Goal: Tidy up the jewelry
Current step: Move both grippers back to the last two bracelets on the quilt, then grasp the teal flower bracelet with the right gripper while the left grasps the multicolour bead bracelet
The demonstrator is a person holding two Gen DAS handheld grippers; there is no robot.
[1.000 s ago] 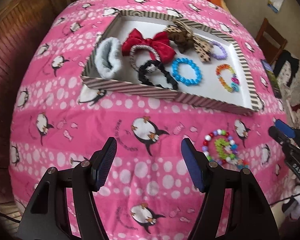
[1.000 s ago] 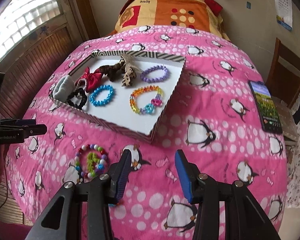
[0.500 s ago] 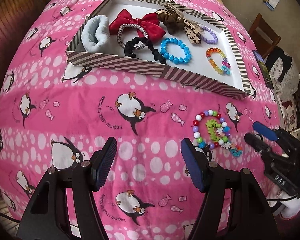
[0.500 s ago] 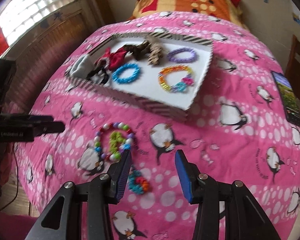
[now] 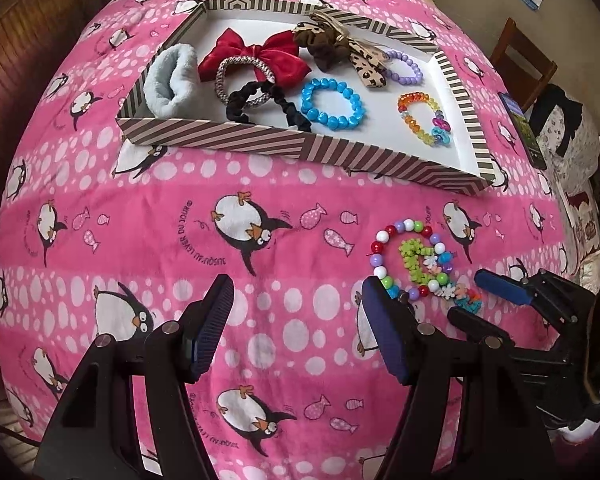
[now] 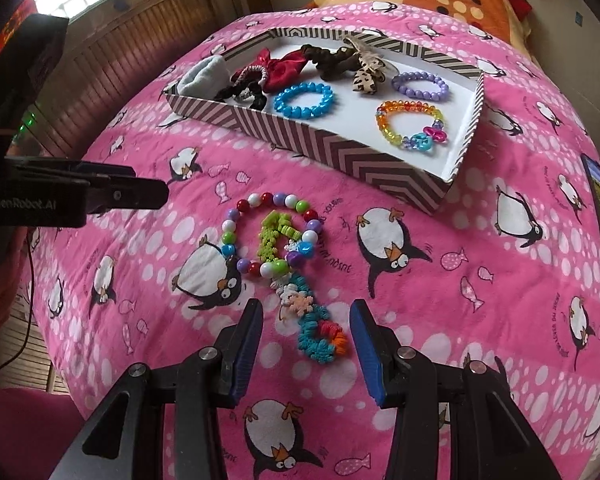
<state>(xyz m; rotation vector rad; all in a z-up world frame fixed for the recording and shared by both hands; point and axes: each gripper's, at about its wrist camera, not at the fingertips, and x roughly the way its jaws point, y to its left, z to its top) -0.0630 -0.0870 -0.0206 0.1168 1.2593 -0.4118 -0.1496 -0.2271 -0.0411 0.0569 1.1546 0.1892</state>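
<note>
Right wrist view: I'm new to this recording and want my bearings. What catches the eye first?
The pink penguin-print blanket fills the view. On it, a striped tray holds bracelets and hair ties, among them a blue bead bracelet. Nearer, a multicoloured bead bracelet and a green-and-teal stretchy band lie loose, the band's end between the open right gripper fingers.

We hold our right gripper [image 6: 306, 334] tilted steeply downward, its two blue-padded fingers [image 6: 246, 346] standing apart with nothing pressed between the pads; from the left wrist view the same gripper [image 5: 484, 298] comes in low from the right edge, its black frame behind the blue pad. Our left gripper [image 5: 296, 320] also points steeply down, its jaws spread wide and empty, the ribbed blue pads [image 5: 214, 320] facing each other. In the right wrist view the left gripper's [image 6: 140, 192] black fingers reach in level from the left edge.
</note>
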